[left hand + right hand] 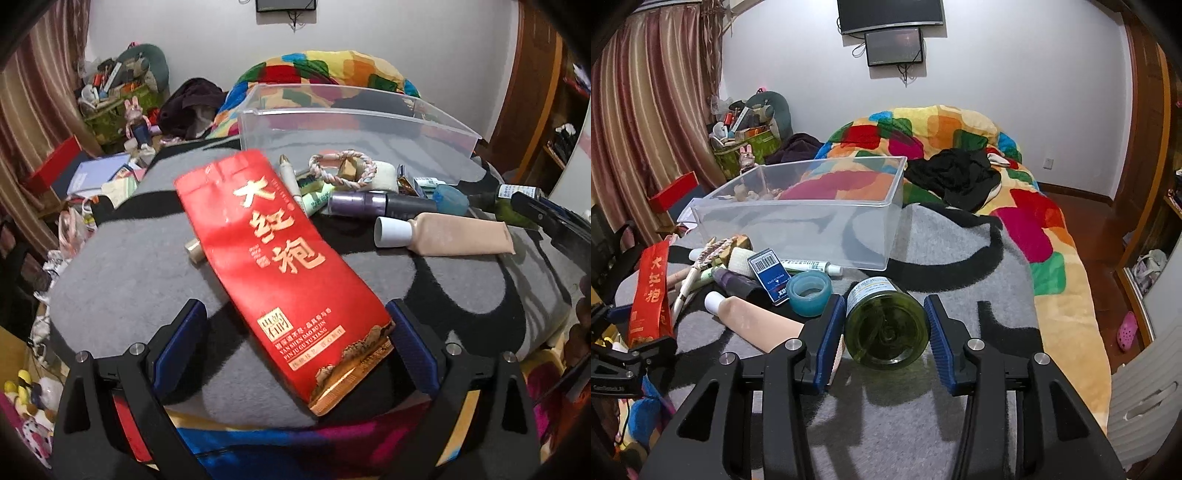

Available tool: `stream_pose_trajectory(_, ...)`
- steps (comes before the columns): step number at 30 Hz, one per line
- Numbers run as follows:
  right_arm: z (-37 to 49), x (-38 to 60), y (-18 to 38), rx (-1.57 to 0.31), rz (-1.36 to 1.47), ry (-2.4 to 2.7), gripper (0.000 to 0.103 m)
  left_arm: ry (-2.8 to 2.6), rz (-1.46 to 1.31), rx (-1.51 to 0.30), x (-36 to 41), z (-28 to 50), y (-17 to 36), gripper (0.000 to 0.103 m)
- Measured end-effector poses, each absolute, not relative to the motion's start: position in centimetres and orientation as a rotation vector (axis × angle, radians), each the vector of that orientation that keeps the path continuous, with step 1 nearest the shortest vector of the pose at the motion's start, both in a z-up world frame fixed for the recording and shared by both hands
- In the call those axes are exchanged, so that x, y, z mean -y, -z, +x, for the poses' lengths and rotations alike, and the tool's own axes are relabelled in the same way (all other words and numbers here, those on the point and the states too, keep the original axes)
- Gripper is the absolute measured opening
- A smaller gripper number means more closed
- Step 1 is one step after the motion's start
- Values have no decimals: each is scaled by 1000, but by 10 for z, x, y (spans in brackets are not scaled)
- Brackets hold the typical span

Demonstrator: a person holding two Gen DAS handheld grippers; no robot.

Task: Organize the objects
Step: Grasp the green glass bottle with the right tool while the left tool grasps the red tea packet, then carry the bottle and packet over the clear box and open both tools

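A red tea pouch (280,266) with gold characters lies between the fingers of my left gripper (295,332); the jaws are wide apart, only the right pad near its edge. It also shows in the right wrist view (650,295). My right gripper (886,325) is open around a green jar (886,325) lying on its side, pads close to both sides. A clear plastic bin (812,221) stands behind, seen too in the left wrist view (351,122). A beige tube (443,236), purple bottle (369,203) and braided ring (343,166) lie in a pile.
A blue tape roll (809,291), a barcode box (770,271) and a white tube (809,266) lie before the bin. All rest on a grey-black blanket (923,424) over a colourful quilt (1034,221). Black clothes (956,177) lie behind. Clutter sits at the left.
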State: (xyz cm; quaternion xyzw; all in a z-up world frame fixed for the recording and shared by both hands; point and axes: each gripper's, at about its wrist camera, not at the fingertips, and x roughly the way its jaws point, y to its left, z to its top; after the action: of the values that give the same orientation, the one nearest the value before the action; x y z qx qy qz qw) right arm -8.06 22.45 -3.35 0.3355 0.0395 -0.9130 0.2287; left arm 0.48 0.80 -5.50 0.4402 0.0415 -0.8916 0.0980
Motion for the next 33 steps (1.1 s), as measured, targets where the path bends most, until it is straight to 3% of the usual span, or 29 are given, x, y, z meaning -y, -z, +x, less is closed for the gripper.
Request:
stream_pose_trajectory(3, -76, -225, 31, -109, 916, 2525, 41, 2639, 1284, -132, -7, 5, 57, 94)
stream_pose_trajectory(5, -74, -225, 29, -109, 910, 2531, 41, 2657, 1290, -140, -5, 7, 58, 71)
stream_pose_trajectory(8, -71, -225, 27, -109, 905, 2536, 41, 2668, 1282, -143, -1, 12, 56, 63)
stream_pose_trajectory(19, -61, -220, 6, -108, 825, 2561, 39, 2737, 1151, -216, 11, 21, 28, 61)
stream_pose_trajectory(20, -61, -219, 2, -106, 812, 2561, 39, 2749, 1133, -221, 12, 21, 23, 45)
stream_pose_trajectory(21, -59, -218, 0, -105, 802, 2560, 39, 2764, 1128, -230, 13, 20, 18, 41)
stream_pose_trajectory(33, -64, -200, -29, -115, 682, 2567, 39, 2838, 971, -262, 23, 14, -19, 40)
